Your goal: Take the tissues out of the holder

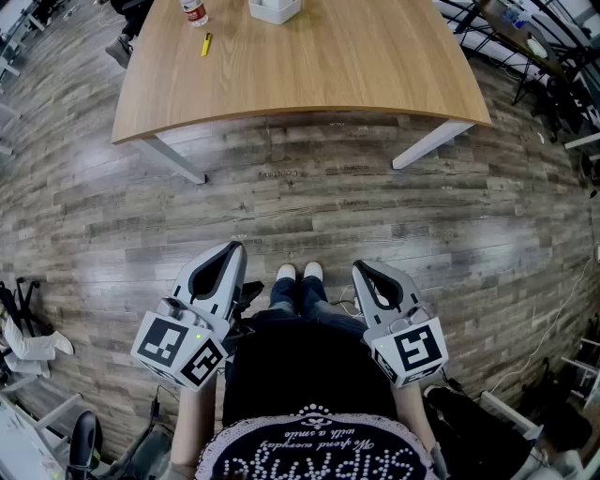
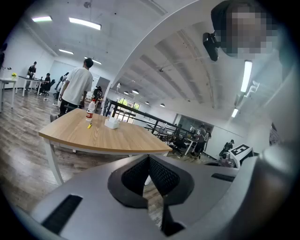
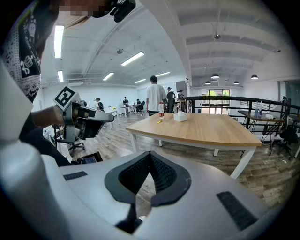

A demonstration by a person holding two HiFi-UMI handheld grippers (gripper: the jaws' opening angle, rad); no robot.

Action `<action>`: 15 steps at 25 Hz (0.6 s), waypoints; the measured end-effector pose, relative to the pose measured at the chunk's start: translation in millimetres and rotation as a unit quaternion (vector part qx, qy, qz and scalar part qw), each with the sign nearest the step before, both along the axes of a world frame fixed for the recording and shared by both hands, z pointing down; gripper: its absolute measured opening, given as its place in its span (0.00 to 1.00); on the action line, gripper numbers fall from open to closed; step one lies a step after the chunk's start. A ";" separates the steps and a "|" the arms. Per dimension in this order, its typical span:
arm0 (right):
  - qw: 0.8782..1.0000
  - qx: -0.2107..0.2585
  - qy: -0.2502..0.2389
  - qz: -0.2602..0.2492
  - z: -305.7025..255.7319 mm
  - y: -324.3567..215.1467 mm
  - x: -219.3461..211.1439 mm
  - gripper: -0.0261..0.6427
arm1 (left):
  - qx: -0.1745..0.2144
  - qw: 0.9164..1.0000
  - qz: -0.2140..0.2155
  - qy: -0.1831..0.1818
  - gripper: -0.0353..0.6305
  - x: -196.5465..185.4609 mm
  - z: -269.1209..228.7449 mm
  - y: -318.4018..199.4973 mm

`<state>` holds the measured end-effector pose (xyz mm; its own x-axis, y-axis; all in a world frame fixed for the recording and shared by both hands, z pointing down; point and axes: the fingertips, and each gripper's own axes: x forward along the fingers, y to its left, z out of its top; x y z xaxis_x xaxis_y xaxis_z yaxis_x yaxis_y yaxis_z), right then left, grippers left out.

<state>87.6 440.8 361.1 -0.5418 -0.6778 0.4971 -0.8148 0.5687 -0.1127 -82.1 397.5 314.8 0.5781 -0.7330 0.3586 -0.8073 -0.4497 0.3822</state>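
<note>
Wood-plank floor (image 1: 309, 206); table (image 1: 309, 75) at 12 o'clock carried the tissue holder (image 1: 275, 9). Left gripper (image 1: 232, 248) at 7 and right gripper (image 1: 360, 269) at 5 o'clock had jaws pressed together, empty.

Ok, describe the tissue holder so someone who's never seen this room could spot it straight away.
Find the wooden table ahead of the person. Toward its far edge sit three things: a bottle, a yellow pen and the tissue holder. The holder is the rightmost, and the only white, boxy one.
</note>
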 end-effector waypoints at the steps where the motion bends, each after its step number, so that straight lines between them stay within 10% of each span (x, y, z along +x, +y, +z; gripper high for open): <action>1: 1.000 0.000 0.000 0.000 0.7 -0.7 0.4 0.06 | 0.000 1.000 -0.001 0.000 0.06 0.5 0.6 -1.2; 15: 1.000 -0.002 -0.001 -0.018 2.4 -9.3 4.8 0.06 | -0.005 1.000 -0.017 -0.006 0.06 4.7 2.0 -7.6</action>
